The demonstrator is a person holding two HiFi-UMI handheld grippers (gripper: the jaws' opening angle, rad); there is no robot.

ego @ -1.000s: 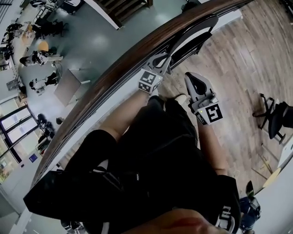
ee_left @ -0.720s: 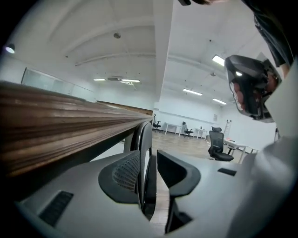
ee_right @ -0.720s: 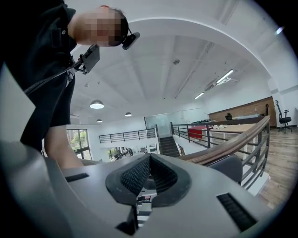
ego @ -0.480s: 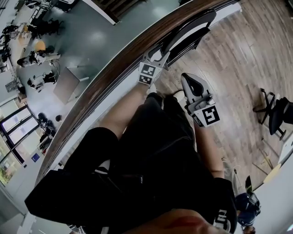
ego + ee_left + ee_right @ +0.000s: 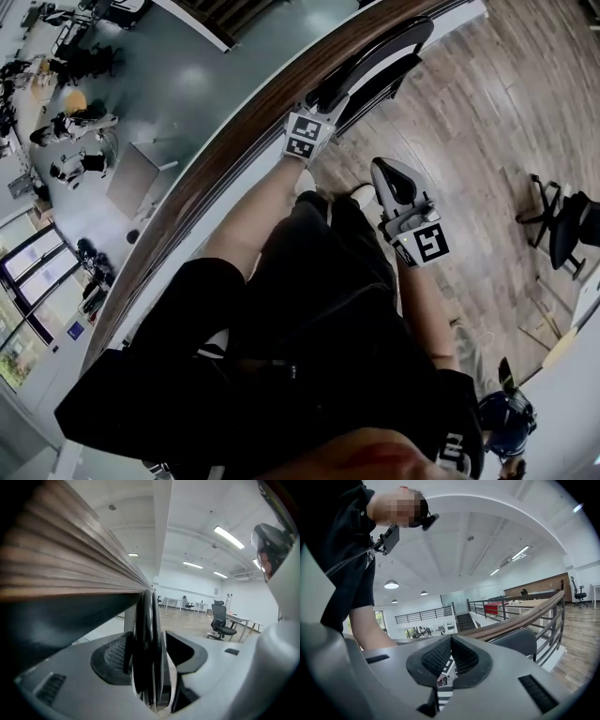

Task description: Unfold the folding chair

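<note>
The folded black chair (image 5: 380, 64) leans against the railing, its flat panels pressed together. My left gripper (image 5: 319, 105) is at the chair's near edge. Its jaws have just been opening, and in the left gripper view (image 5: 151, 656) they stand open with the chair's thin black edge (image 5: 146, 634) between them. That edge lies close to the left pad (image 5: 115, 653), with a gap to the right pad (image 5: 180, 649). My right gripper (image 5: 389, 172) hovers to the right over the wood floor, shut on nothing. In the right gripper view (image 5: 450, 657) the ribbed pads meet, and the chair (image 5: 518, 641) shows beyond them.
A curved wooden handrail (image 5: 234, 141) runs diagonally, with a lower floor far below on its other side. A black office chair (image 5: 562, 234) stands at the right on the wood floor (image 5: 469, 122). The person's legs in black shorts (image 5: 319, 309) fill the lower middle.
My left gripper has moved along the railing onto the chair's edge and its jaws have opened. My right gripper has drifted slightly and stays shut.
</note>
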